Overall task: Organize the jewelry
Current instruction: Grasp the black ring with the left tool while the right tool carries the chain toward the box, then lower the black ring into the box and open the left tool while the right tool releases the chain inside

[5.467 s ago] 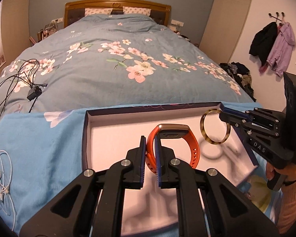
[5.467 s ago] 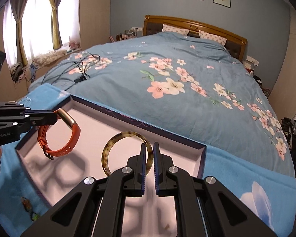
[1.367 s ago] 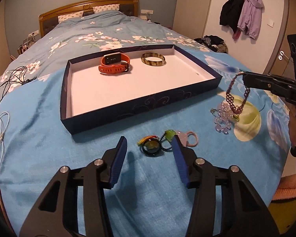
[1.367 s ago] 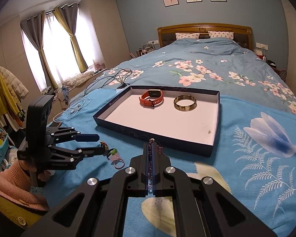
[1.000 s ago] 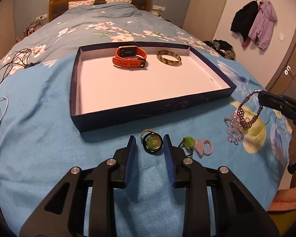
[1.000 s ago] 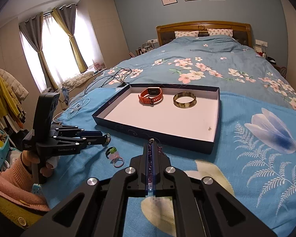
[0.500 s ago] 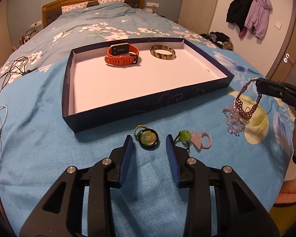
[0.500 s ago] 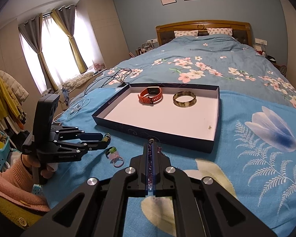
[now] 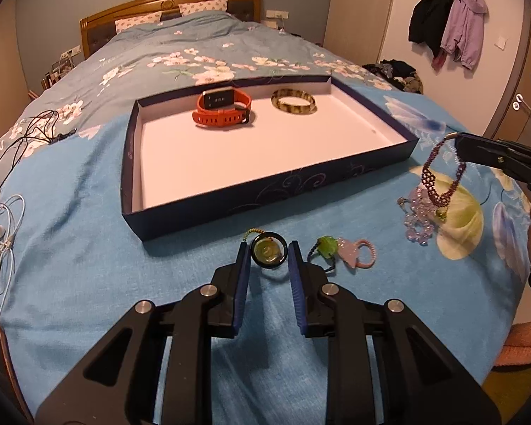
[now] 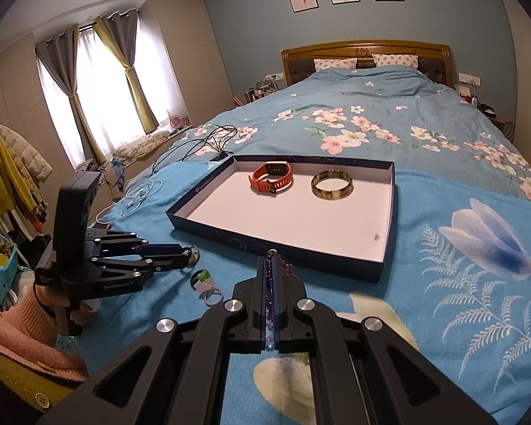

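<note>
Left wrist: left hand-held gripper [image 9: 268, 253] closing around ring [image 9: 268, 250]; right hand-held gripper [image 10: 272, 262] clamps bracelet [image 9: 439, 180].

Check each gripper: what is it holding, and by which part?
Right gripper: shut on the purple beaded bracelet, pinched at its top so the loop hangs. Left gripper: closing around the round black-rimmed pendant, by its sides.

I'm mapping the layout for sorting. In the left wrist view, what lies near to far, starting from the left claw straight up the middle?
Left claw closing around the round black-rimmed pendant → near wall of the dark blue tray → orange watch → floral bedspread → wooden headboard.
</note>
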A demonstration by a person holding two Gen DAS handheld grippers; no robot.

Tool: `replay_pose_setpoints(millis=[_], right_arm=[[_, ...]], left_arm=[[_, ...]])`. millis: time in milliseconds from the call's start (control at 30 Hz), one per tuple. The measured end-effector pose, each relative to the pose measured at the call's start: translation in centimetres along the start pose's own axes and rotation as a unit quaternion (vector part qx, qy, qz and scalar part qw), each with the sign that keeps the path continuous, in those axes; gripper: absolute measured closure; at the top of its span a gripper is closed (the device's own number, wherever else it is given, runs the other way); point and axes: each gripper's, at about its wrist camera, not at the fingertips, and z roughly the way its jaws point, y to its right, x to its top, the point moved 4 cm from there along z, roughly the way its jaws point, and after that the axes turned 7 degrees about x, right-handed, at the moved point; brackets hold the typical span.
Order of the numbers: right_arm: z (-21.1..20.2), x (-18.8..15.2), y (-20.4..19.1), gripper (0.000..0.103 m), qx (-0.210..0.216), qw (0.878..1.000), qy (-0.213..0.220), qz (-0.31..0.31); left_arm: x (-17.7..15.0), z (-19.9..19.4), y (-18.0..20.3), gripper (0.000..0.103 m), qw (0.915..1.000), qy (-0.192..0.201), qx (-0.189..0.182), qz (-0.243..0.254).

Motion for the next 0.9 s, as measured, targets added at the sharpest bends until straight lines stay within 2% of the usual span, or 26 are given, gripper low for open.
replay_pose_setpoints(millis=[467,900], right_arm=[[0.3,3.2,0.3,0.102,-0.009,0.999,0.021,-0.027],[3.2,6.4,2.8,0.102,-0.024,0.999,0.019,-0.025]], left_arm=[[2.6,-3.1,-0.4,0.081,0.9985,0.055,0.002,0.007],[6.0,-1.0,-1.7,0.081,0.9980,0.062,0.009,-0.001]])
